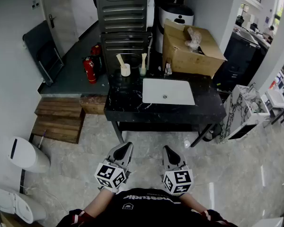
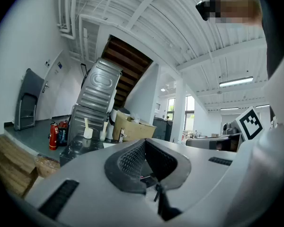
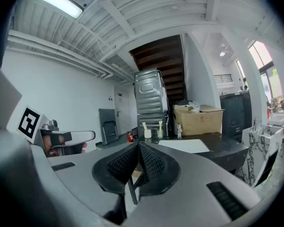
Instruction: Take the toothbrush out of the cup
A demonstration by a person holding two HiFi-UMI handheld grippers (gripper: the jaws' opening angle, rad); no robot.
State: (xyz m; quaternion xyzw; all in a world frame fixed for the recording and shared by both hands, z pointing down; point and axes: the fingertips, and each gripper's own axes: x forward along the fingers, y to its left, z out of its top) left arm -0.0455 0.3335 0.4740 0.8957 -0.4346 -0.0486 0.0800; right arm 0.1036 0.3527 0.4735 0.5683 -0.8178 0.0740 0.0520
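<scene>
Head view: I hold both tools low at 6 o'clock over the floor, well short of the black surface [image 1: 128,109]. My left gripper [image 1: 126,147] and right gripper [image 1: 168,150] point toward 12 o'clock, side by side. From above their fingers look pressed together, though the tips are too small to read here. The lower edge cuts off my forearms. At the surface's far edge, toward 12 o'clock, a white cup [image 1: 126,71] holds a toothbrush [image 1: 119,59] that leans toward 11 o'clock. A second cup [image 1: 142,71] with its own brush stands just at its 3 o'clock. The bristles on both are too small to make out. A white sink [image 1: 168,91] lies at 4 o'clock of the cups.

Left gripper view: my left fingers [image 2: 132,157] meet tip to tip with nothing between them. The cup [image 2: 88,133] and toothbrush [image 2: 86,123] show tiny at 10 o'clock, well apart from the fingers. The gripper body hides most of the surface.

Right gripper view: my right fingers [image 3: 152,162] are closed on nothing. The cup [image 3: 147,134] and toothbrush [image 3: 144,126] stand far off at 12 o'clock, just over the fingertips. My left gripper [image 3: 61,138] shows at 9 o'clock, partly cut off.
</scene>
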